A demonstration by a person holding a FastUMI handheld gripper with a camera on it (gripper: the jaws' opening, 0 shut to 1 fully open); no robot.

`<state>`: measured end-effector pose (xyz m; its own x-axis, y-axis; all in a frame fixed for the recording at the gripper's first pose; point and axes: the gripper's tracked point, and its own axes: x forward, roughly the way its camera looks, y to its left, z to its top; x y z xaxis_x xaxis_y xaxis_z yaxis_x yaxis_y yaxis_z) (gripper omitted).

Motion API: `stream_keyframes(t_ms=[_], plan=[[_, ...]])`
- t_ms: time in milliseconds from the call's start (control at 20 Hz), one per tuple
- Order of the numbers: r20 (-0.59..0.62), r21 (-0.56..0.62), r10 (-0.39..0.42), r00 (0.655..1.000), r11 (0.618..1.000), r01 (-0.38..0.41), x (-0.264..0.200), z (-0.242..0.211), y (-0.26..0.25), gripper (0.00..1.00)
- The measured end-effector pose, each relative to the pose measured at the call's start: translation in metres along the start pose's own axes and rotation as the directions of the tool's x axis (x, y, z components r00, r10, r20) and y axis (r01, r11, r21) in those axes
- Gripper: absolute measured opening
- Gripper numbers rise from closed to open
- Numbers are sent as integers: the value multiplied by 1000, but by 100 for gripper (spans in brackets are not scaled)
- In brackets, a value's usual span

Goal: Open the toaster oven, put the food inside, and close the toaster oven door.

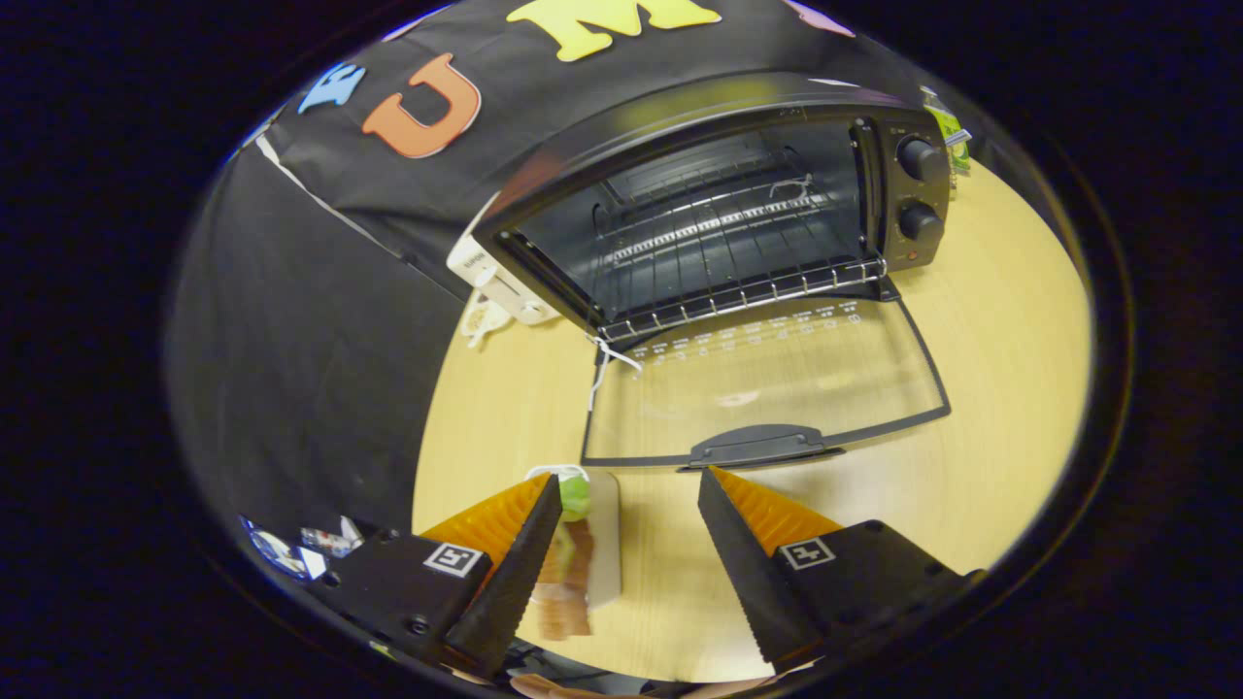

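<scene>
Gripper view: toaster oven point(719, 223) open at 12 o'clock; your gripper point(629, 500) gapes empty; grasp food point(575, 558) at 7 o'clock next.

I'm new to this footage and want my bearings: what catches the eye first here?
The toaster oven stands out first, beyond the gripper on the wooden table, its glass door folded down flat and the wire rack bare. Nearer, the jaws stand open, empty. A small plate of food lies beside the left finger, partly hidden by it.
</scene>
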<state>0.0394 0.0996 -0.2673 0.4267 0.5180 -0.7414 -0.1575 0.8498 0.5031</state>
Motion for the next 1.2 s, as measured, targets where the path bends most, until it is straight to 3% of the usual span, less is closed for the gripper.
stream_keyframes(t_ms=[100,150,500,600,800,1050,1200], plan=[[-25,-7,93,995,996,-93,-7,-6,17,94],[-51,-22,103,993,994,-104,-9,-13,20,93],[-221,-80,97,970,990,-117,-9,-56,20,88],[-267,-94,86,960,989,-115,-7,-57,14,80],[-360,-89,136,923,980,-179,-4,-62,10,53],[-417,-19,210,884,971,-239,-3,-64,9,45],[-471,28,271,840,956,-293,-1,-66,8,45]])
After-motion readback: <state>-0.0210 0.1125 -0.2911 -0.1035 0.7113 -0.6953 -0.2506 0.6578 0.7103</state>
